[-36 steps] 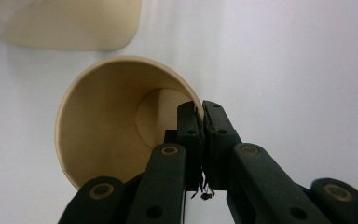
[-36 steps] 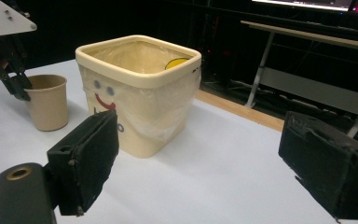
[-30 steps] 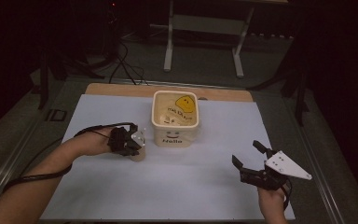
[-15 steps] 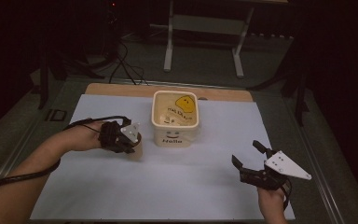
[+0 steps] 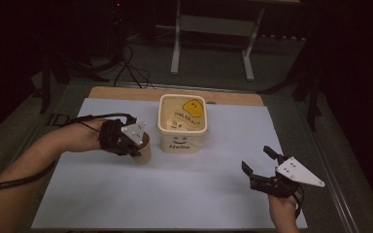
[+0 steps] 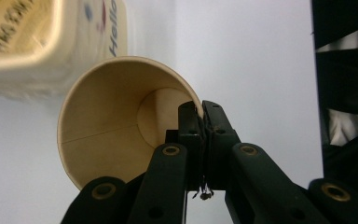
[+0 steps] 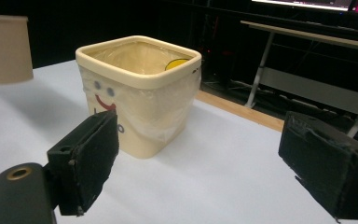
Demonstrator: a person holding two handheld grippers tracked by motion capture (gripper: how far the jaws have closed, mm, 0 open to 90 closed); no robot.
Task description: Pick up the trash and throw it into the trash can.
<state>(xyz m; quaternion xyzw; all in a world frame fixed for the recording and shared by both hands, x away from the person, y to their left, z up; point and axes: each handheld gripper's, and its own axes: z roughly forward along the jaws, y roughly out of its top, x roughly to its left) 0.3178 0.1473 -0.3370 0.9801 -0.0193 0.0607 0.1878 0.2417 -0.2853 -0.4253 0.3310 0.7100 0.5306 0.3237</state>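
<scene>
Over on the left: left gripper clamped tight on the rim of the paper cup, cup wall pinched between the jaws, lifted clear of the white table sheet. Just beside the cup, on its right: cream tub, mouth up. Far right, well apart: right gripper hovering low, jaws spread wide, nothing between them.

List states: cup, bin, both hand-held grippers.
Paper cup: empty, tipped, wall pinched at the rim, beside the bin.
Bin: upright, open, clear liner inside, on the white sheet.
Left hand-held gripper: shut on the cup wall.
Right hand-held gripper: open, holding nothing, jaws facing the bin.
</scene>
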